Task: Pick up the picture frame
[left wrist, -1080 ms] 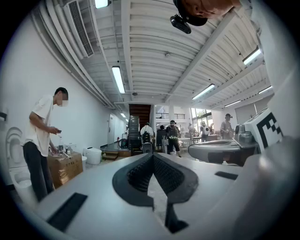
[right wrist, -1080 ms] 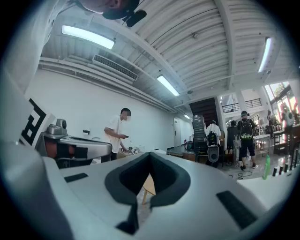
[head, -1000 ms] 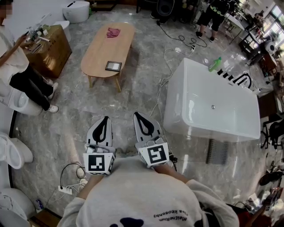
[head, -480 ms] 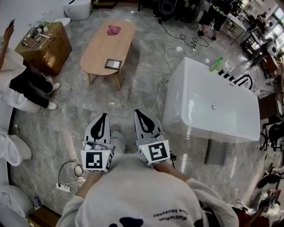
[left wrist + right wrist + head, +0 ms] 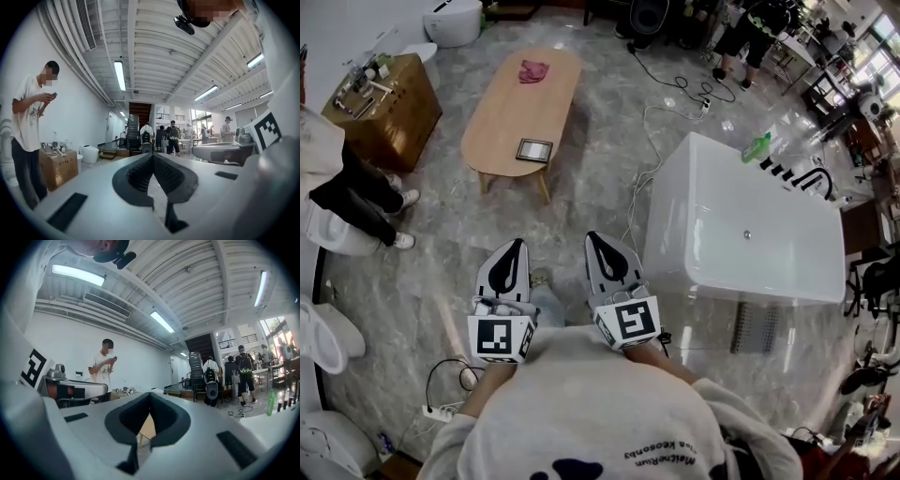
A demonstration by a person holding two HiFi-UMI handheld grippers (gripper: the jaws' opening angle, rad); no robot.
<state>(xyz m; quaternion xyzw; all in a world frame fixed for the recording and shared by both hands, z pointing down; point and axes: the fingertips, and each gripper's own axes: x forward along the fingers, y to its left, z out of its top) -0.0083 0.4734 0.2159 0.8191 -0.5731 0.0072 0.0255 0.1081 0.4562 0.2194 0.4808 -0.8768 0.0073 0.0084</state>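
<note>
The small dark rectangular picture frame [image 5: 534, 149] looks light, stiff, fragile; pinch 1 rim; left gripper [image 5: 517, 245] and right gripper [image 5: 592, 238] sit pressed together, empty.

The dark-bordered rectangular picture frame [image 5: 534, 149] has a pale grey middle and lies flat, face up, on the light wooden oval surface [image 5: 502, 112]. It sits at the nearer end of that surface, close to its right-hand edge in the head view, slightly askew to the surface's length.
</note>
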